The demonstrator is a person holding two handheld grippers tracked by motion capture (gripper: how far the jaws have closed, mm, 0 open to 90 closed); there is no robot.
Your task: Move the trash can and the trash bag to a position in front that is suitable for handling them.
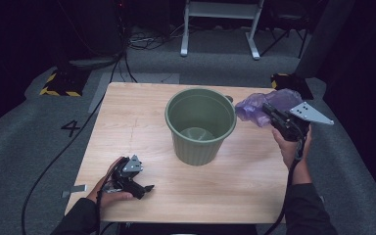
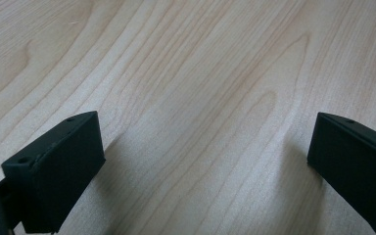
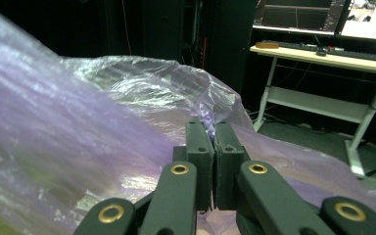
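The right gripper [image 1: 268, 111] has its jaws pinched on a purple plastic bag [image 1: 262, 105] held just beside the rim of the green bin [image 1: 200, 125], while the left gripper [image 1: 144, 190], jaws spread, rests on the desk [image 1: 245, 186] farther off.

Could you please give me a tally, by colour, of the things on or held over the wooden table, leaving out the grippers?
Green: 1, the bin, standing upright on the table.
Purple: 1, the plastic bag, pinched in the right gripper beside the bin.
Total: 2
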